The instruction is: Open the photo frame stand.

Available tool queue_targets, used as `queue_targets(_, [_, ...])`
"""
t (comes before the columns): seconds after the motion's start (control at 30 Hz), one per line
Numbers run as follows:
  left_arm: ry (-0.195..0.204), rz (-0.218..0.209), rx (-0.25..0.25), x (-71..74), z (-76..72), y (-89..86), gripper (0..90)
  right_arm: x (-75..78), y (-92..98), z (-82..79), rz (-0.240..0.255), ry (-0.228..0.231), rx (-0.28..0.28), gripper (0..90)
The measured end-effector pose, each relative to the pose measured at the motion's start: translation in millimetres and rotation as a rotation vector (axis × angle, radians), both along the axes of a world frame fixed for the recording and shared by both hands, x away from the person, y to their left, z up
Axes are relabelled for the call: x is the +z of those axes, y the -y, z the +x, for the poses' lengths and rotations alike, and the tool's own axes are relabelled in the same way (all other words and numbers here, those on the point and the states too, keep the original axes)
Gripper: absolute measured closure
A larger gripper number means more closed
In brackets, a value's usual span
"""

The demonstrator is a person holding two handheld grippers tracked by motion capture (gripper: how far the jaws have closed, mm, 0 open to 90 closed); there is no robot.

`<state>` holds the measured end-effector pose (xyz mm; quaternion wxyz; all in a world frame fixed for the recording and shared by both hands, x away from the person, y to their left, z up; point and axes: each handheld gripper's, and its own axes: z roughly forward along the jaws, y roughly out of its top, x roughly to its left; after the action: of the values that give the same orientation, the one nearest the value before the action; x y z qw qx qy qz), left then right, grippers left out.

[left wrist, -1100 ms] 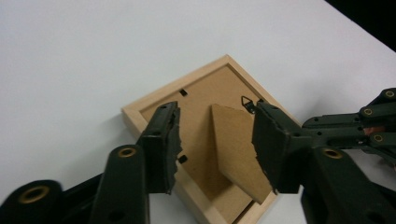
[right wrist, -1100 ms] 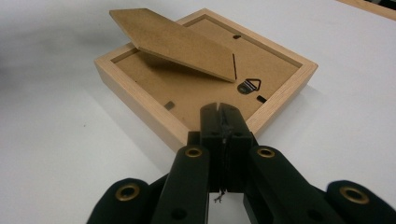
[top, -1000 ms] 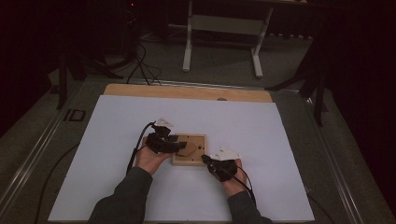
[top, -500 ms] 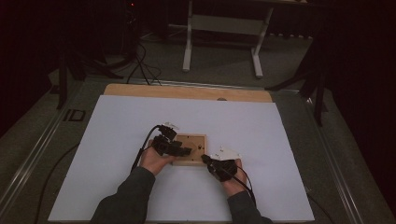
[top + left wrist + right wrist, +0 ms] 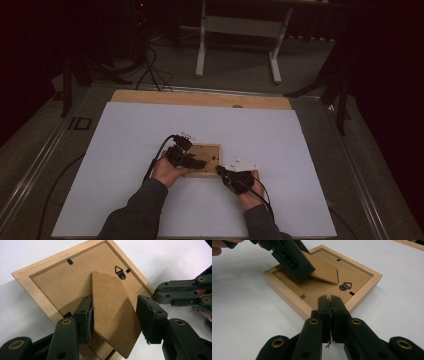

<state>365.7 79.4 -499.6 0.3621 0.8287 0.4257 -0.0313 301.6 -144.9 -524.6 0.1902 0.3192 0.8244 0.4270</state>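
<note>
Frame (image 5: 202,159) is lying face down on the white sheet (image 5: 125,130), a little below the middle of the high view, with its backing board up. Its cardboard stand flap (image 5: 113,312) is tilting up off the backing, running from the middle of the left gripper view toward the lower right. The left gripper (image 5: 115,317) is straddling that flap: its jaws have just been closing from their widest, one pad (image 5: 87,320) is meeting the flap's left edge and the other is standing clear of its right edge, so nothing is clamped yet. Compared with a second ago, this gripper is sitting slightly more over the frame. The right gripper (image 5: 330,302), jaws pressed together on nothing, is bracing the frame's near rim. My reading: the flap is about to be pinched and swung.
</note>
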Motion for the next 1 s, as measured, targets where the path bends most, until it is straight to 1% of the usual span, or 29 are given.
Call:
queue_targets(0.17, [0.012, 0.021, 0.006, 0.5, -0.9, 1.8, 51.4, 0.5, 0.3, 0.3, 0.000, -0.002, 0.001, 84.4])
queue_targets(0.23, [0.025, 0.033, 0.007, 0.7, -1.9, 2.9, 51.8, 1.4, 1.3, 0.7, -0.008, -0.001, -0.003, 80.3])
queue_targets(0.3, [0.037, 0.043, 0.007, 0.9, -2.8, 3.6, 51.9, 2.1, 2.7, 1.6, -0.006, -0.010, -0.013, 76.4])
queue_targets(0.37, [0.055, 0.058, 0.002, 1.3, -4.3, 4.6, 52.1, 2.9, 4.5, 3.0, -0.001, -0.023, -0.012, 73.7])
queue_targets(0.43, [0.080, 0.078, -0.008, 2.6, -6.4, 5.5, 52.3, 3.8, 6.0, 3.9, -0.002, -0.024, -0.012, 71.2])
queue_targets(0.47, [0.080, 0.078, -0.008, 2.6, -6.4, 5.5, 52.4, 3.8, 6.0, 3.9, -0.002, -0.024, -0.012, 71.2])
queue_targets(0.5, [0.096, 0.085, -0.005, 3.2, -8.0, 6.5, 52.5, 5.4, 7.6, 4.5, 0.005, -0.027, -0.017, 67.7])
queue_targets(0.57, [0.114, 0.091, -0.007, 3.8, -10.0, 7.5, 52.6, 6.6, 8.8, 5.4, 0.010, -0.030, -0.015, 64.5])
queue_targets(0.63, [0.114, 0.091, -0.007, 3.8, -10.0, 7.5, 52.6, 7.0, 9.3, 5.8, 0.013, -0.031, -0.014, 64.5])
queue_targets(0.67, [0.153, 0.100, -0.008, 4.6, -14.2, 8.7, 52.7, 8.6, 11.1, 7.0, 0.021, -0.035, -0.016, 59.7])
queue_targets(0.73, [0.176, 0.100, -0.002, 4.3, -17.6, 9.4, 52.8, 10.3, 13.1, 7.9, 0.031, -0.041, -0.020, 58.3])
queue_targets(0.77, [0.176, 0.100, -0.002, 4.3, -17.6, 9.4, 52.8, 10.3, 13.1, 7.9, 0.031, -0.041, -0.020, 58.3])
queue_targets(0.8, [0.191, 0.104, -0.004, 4.2, -19.5, 9.3, 52.8, 11.3, 14.2, 8.5, 0.036, -0.042, -0.024, 57.5])
queue_targets(0.87, [0.223, 0.108, -0.002, 4.2, -25.0, 10.0, 52.8, 15.3, 17.4, 10.3, 0.064, -0.054, -0.032, 55.9])
queue_targets(0.93, [0.250, 0.116, -0.004, 4.5, -28.9, 10.5, 52.9, 17.9, 18.6, 11.2, 0.073, -0.053, -0.033, 55.1])
queue_targets(0.97, [0.250, 0.116, -0.004, 4.5, -28.9, 10.5, 52.9, 17.9, 18.6, 11.2, 0.073, -0.053, -0.033, 55.1])
queue_targets(1.0, [0.281, 0.125, -0.005, 5.0, -33.6, 11.3, 52.9, 20.0, 19.6, 12.0, 0.079, -0.054, -0.035, 54.6])
